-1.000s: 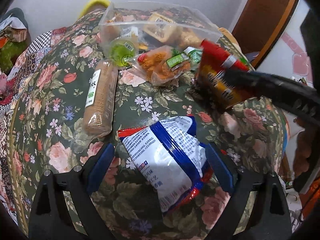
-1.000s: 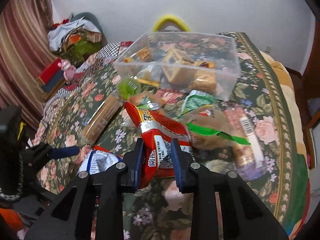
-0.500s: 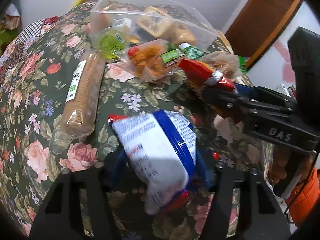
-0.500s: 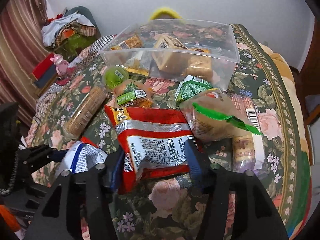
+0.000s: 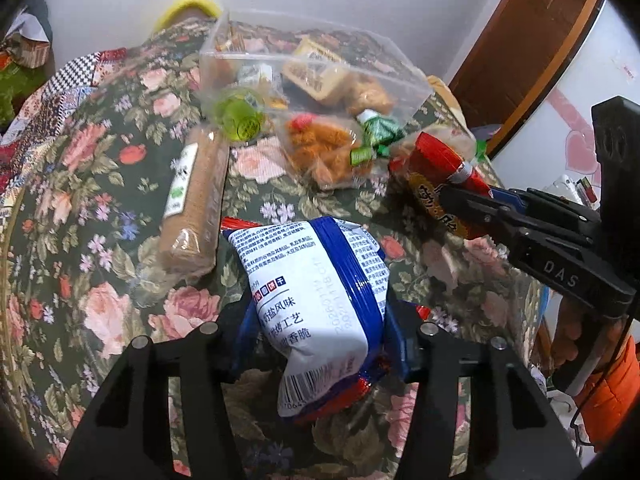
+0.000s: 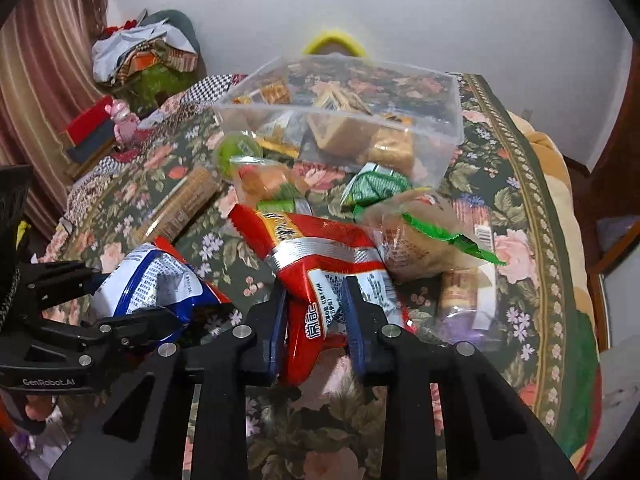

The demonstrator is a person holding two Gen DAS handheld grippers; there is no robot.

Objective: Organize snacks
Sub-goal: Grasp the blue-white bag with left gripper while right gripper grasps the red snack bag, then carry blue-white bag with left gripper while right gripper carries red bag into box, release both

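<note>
Snacks lie scattered over a bench (image 6: 532, 184) covered in a dark floral cloth. Near its far edge stands a clear plastic box (image 6: 448, 136), already holding several wrapped snacks. Just in front of the box lie a green jelly cup (image 5: 239, 121), a clear bag of orange fried pieces (image 5: 324, 150) and a small green packet (image 6: 374, 188). A long sleeve of biscuits (image 5: 195, 204) lies toward the left edge. A brown bun bag with a green seal (image 6: 424, 240) and a clear-wrapped snack with a barcode (image 6: 468, 280) lie toward the right edge.

The left gripper (image 5: 320, 332) has just closed its fingers (image 5: 394, 344) on a blue-and-white bag (image 5: 316, 292) and holds it by its lower half, near the front edge; whether the bag is clear of the cloth cannot be told. The right gripper (image 6: 316, 312) has just closed its fingers (image 6: 358, 320) nearly together on a red bag (image 6: 316, 264), crumpling its near end. The red bag's far end points toward the box. The two bags sit side by side, blue to the left of red. An orange sleeve (image 5: 612, 396) shows below the right gripper.
</note>
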